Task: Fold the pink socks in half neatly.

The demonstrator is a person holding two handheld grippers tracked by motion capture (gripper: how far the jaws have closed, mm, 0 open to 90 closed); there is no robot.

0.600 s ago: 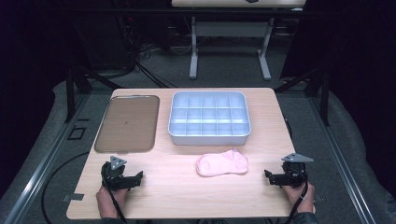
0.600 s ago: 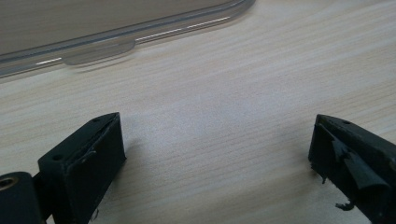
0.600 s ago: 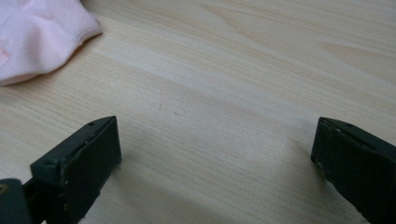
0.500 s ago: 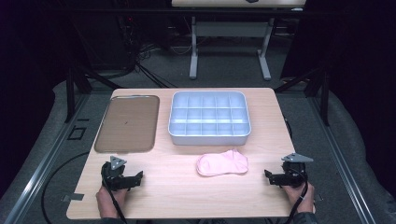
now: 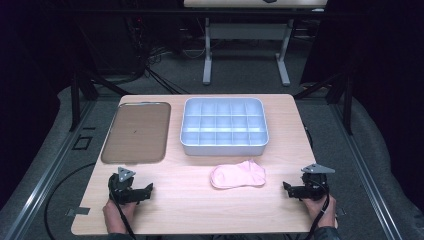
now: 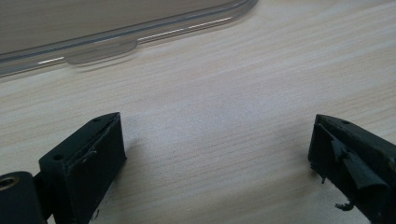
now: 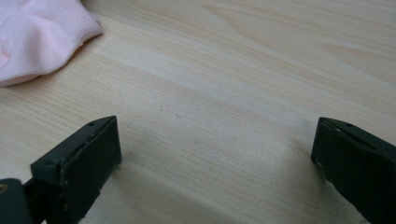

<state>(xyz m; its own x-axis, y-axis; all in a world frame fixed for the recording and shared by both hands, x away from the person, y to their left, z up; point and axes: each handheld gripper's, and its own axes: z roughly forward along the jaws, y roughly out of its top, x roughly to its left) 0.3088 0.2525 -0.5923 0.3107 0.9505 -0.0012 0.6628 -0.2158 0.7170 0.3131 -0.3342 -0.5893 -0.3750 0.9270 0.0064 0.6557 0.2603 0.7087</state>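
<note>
Right hand-held gripper [image 5: 292,190]: jaws spread wide, nothing between them, resting low at the near right of the worktop [image 5: 175,205]. Approach the pink sock [image 5: 237,174] level and pinch 1 edge, not the bulk. The sock lies near this gripper, toward the centre, just in front of the compartment tray [image 5: 224,146]. Left hand-held gripper [image 5: 145,191]: equally spread, empty

From my right gripper's view the pink sock [image 7: 35,35] runs off the top-left edge — perhaps half shows. My left view crops the tray [image 6: 93,37] — just its near rim.
</note>
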